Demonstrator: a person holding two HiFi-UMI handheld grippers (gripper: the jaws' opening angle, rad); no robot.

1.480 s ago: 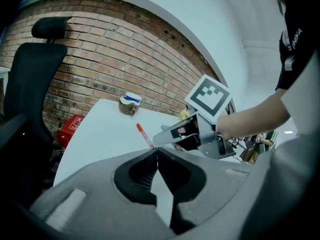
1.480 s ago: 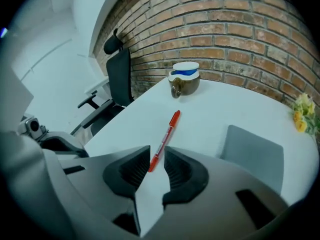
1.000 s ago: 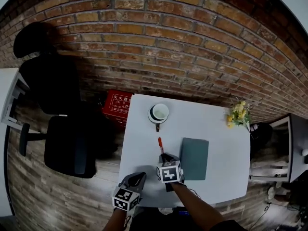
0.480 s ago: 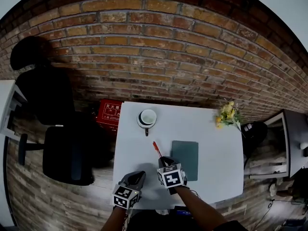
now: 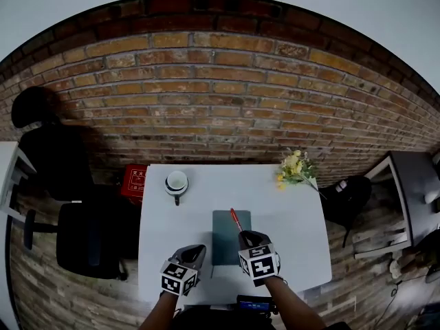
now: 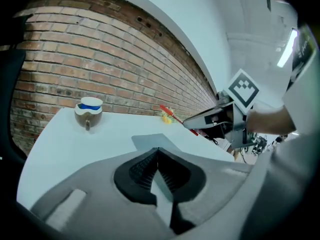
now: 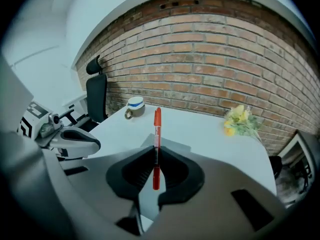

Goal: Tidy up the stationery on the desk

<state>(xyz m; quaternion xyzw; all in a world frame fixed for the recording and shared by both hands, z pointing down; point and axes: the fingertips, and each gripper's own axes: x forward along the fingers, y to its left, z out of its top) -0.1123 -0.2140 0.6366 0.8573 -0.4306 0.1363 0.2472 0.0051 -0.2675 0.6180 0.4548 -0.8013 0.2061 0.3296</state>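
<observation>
Since a second ago the red pen (image 7: 157,129) has been lifted off the tabletop (image 5: 295,212) and carried right; it is now held in the air over the green notebook (image 5: 225,240), tip pointing far. Right claw (image 7: 155,155) is clamped on the pen, pads on the barrel toward its near end, with most of the length sticking out beyond the pads. Left claw (image 6: 158,151) is closed with nothing in it and held low at the near left edge.

Handling, as judged: the pen is light and stiff, and its smooth round plastic barrel is likely to pivot or slide under a narrow pinch. With the long end overhanging, a swing is to be expected on fast moves, so a hold nearer mid-barrel would be steadier. Not fragile.

The mug (image 5: 177,182) at far left is presumed to be the holder.
</observation>
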